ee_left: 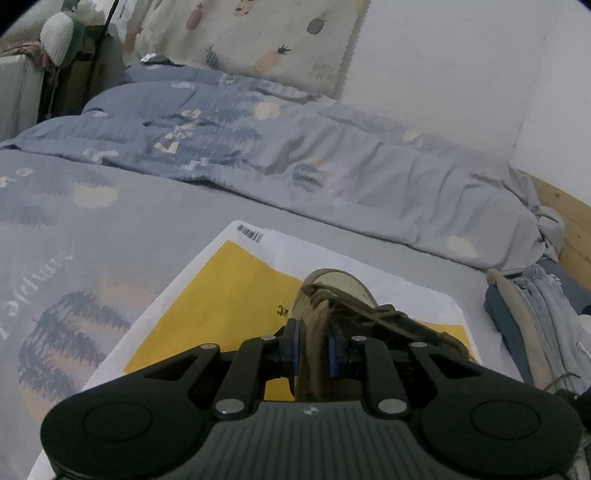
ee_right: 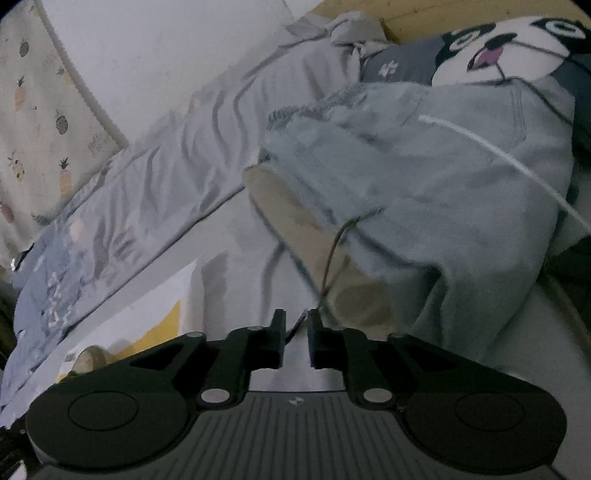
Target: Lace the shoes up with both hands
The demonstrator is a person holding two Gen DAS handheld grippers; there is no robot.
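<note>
A tan shoe [ee_left: 343, 291] with brown laces lies on a yellow and white bag [ee_left: 229, 295] on the bed. My left gripper [ee_left: 314, 345] is shut on the shoe's brown side wall beside the laces [ee_left: 369, 314]. In the right wrist view my right gripper [ee_right: 296, 326] holds a thin dark lace end [ee_right: 332, 254] between nearly closed jaws; the lace runs up and away from the fingers. The shoe's toe [ee_right: 88, 358] shows at the lower left of that view.
A rumpled blue-grey duvet [ee_left: 258, 147] lies across the bed behind the bag. Folded jeans and clothes [ee_right: 443, 177] with a white cord lie to the right, by a dog-face cushion [ee_right: 491, 44]. A pineapple-print sheet [ee_left: 258, 33] hangs on the wall.
</note>
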